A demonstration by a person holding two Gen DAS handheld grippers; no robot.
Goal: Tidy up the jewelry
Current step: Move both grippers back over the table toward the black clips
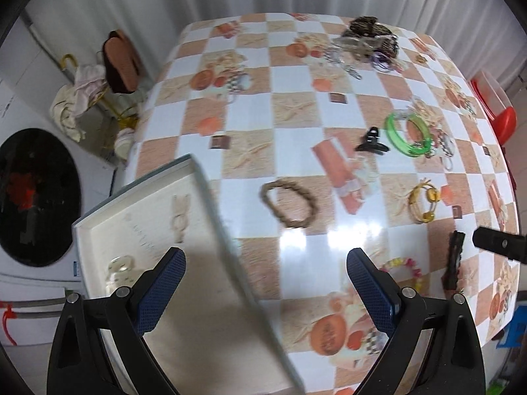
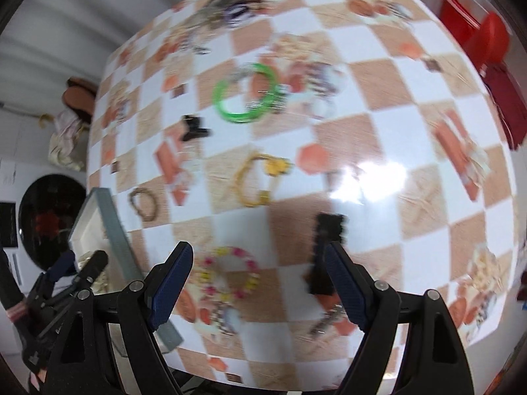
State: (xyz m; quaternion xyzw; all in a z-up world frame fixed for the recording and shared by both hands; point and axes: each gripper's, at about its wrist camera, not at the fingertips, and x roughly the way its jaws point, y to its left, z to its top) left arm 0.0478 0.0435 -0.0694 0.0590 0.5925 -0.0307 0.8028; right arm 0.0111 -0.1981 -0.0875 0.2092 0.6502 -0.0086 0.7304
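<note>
Both grippers hang empty with jaws apart over the checked table [image 1: 296, 98] — the left gripper [image 1: 265, 291] at the white tray [image 1: 98, 227], the right gripper [image 2: 258, 284] by the pink-and-yellow bead bracelet [image 2: 230, 276] — beside that tray.

An open white box [image 1: 148, 230] lies at the worktop's [image 1: 296, 105] edge. Beside it rests a brown beaded bracelet [image 1: 290, 203]; farther off, a green bangle [image 1: 408, 135] and a yellow bracelet [image 1: 423, 202].
</note>
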